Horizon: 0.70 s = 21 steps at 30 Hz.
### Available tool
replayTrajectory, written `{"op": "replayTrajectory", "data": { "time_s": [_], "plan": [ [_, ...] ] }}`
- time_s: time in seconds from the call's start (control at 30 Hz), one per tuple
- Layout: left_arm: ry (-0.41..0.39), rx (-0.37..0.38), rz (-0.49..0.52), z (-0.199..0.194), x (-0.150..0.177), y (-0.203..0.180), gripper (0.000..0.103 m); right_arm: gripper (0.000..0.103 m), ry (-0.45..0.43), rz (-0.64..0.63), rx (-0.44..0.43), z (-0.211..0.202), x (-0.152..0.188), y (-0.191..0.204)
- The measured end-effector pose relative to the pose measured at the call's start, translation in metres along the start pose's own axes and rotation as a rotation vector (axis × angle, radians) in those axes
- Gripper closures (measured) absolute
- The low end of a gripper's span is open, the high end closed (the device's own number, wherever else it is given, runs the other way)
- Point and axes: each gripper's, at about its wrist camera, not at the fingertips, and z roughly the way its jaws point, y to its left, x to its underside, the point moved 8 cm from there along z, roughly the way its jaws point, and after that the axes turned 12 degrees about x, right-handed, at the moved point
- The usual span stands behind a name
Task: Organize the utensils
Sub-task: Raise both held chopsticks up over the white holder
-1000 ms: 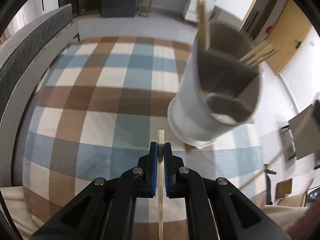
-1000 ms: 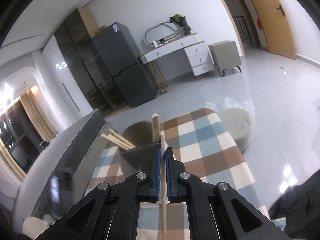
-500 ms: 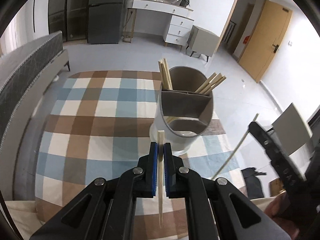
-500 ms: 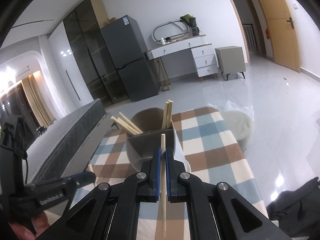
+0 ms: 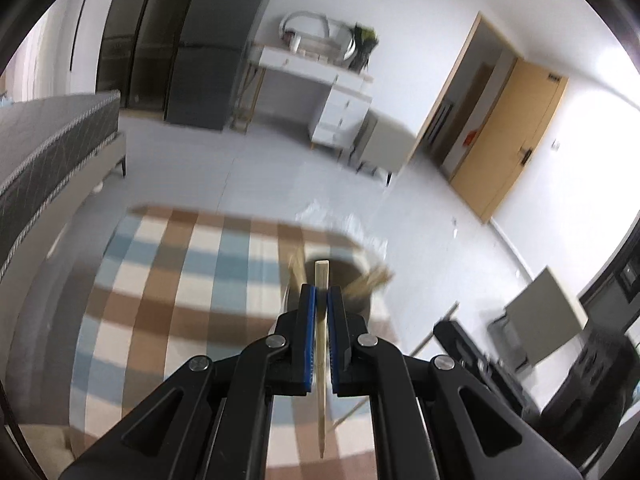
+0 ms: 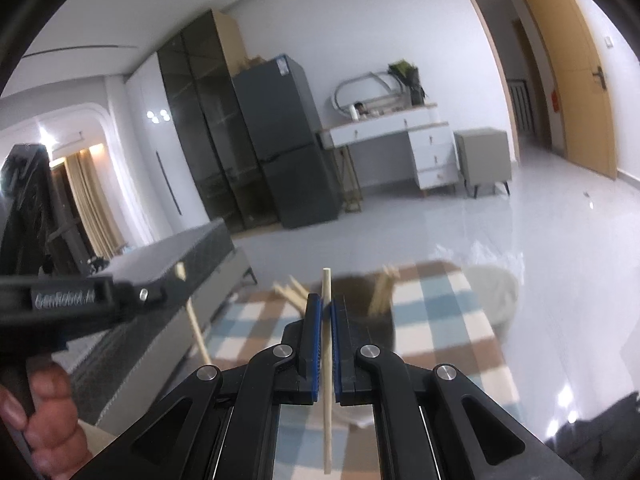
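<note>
Far to the left of the left gripper point(image 5: 321, 300) runs a dark quilted bed edge point(image 5: 52, 140), with the checked tablecloth point(image 5: 168, 300) spreading below and left of the pads. This claw is clamped on a flat-tipped chopstick point(image 5: 321, 344), which stands nearly upright between the blue pads and juts above and below them. Directly beyond its tip sits the blurred utensil holder point(image 5: 344, 276), with pale sticks leaning out at its left and right rims; the view is smeared there, so its compartments cannot be told apart. To the right of the claw, low in the left wrist view, the right gripper point(image 5: 456, 334) reaches in with a thin stick slanting down from it.

In the right wrist view, the left gripper's black body point(image 6: 80, 300) crosses the left side, a hand point(image 6: 44, 412) beneath it. The right gripper point(image 6: 326, 312) is closed on a round chopstick point(image 6: 327, 380). Just past the pads is the holder point(image 6: 360, 296); right of that, beside the table, a pale round pouf point(image 6: 496, 292).
</note>
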Motion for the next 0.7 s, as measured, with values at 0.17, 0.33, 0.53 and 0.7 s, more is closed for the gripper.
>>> {"op": "replayTrajectory", "data": {
  "time_s": [0.17,0.33,0.53,0.7],
  "plan": [
    [-0.113,0.034,0.000,-0.006,-0.049,-0.009,0.102,0.099,-0.105,-0.041,-0.016,-0.003,-0.048,0.010],
    [-0.203,0.044,-0.010,0.004,-0.090,-0.003,0.102,0.099,-0.181,-0.078,-0.015,0.014,-0.091,0.012],
    [-0.240,0.053,-0.037,0.035,-0.113,0.015,0.102,0.099,-0.195,-0.067,-0.003,0.053,-0.117,0.009],
    [-0.228,0.051,-0.041,0.061,-0.116,0.026,0.102,0.099,-0.197,-0.082,0.000,0.077,-0.118,0.011]
  ]
}}
